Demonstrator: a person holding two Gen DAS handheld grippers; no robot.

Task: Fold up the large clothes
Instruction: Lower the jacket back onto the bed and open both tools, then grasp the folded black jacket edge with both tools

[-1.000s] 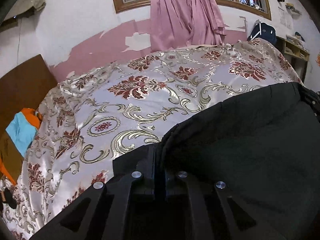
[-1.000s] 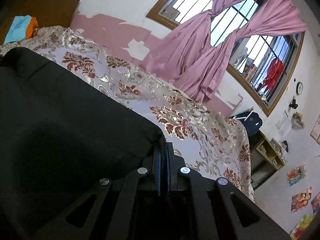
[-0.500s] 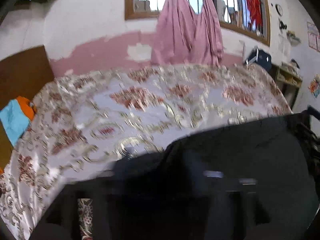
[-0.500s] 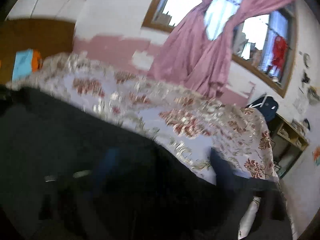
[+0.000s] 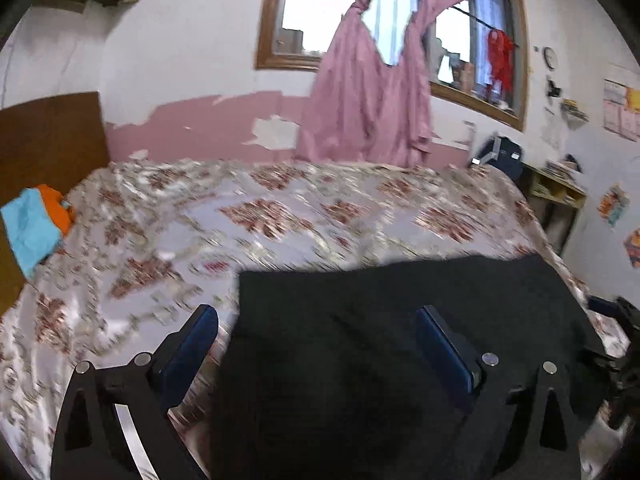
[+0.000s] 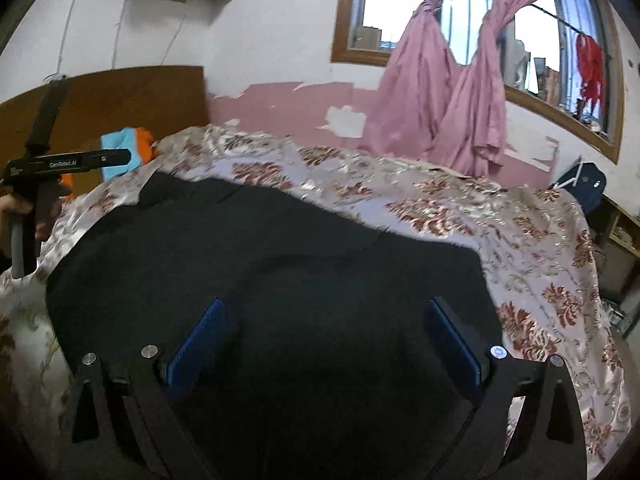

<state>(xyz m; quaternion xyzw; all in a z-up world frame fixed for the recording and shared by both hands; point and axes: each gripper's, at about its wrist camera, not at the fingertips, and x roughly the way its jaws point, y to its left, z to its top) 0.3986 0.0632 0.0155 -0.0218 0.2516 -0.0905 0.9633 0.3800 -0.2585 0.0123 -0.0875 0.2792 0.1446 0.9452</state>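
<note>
Both my hand-held grippers wide apart, gripping nothing.
Left hand-held gripper (image 5: 318, 334) and right hand-held gripper (image 6: 326, 326) jaws just opened above black garment (image 6: 280, 264) on bed (image 5: 280, 208); contact unclear, blurry.

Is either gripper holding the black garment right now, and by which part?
Neither: left gripper and right gripper stand open above the black garment.

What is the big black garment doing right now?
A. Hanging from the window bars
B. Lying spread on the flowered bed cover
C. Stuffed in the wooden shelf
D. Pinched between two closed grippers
B: the black garment lies flat on the flowered bed cover, while the right gripper and the left gripper stand wide open, their pads off the cloth.
</note>
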